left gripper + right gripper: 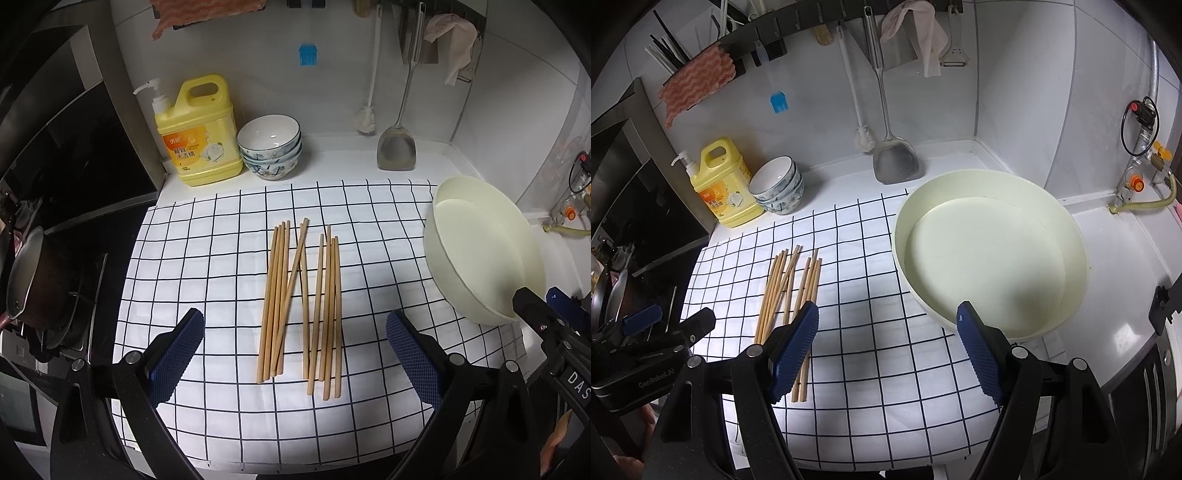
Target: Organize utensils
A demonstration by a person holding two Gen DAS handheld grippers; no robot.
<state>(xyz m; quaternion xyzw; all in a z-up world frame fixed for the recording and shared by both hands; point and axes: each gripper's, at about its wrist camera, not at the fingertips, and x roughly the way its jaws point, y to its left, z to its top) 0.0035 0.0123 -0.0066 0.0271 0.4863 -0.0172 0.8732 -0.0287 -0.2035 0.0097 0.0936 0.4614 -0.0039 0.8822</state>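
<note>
On the bench, lying loose beside the basin (1071,236): chopsticks (301,299), awaiting gathering; hovering above, left gripper (295,354) and right gripper (886,354), jaws gaping wide, holding nothing.

tan chopsticks (300,302), black-gridded white cloth (207,258), cream basin (1067,236), yellow bottle (201,136)

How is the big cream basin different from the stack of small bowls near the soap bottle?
The cream basin is one wide, plain vessel; the bowls are several small ones stacked, with blue flower patterns outside. The basin rests partly on the checked cloth; the bowls stand on the bare counter beside the yellow soap bottle. Both are round, open and look empty.
</note>
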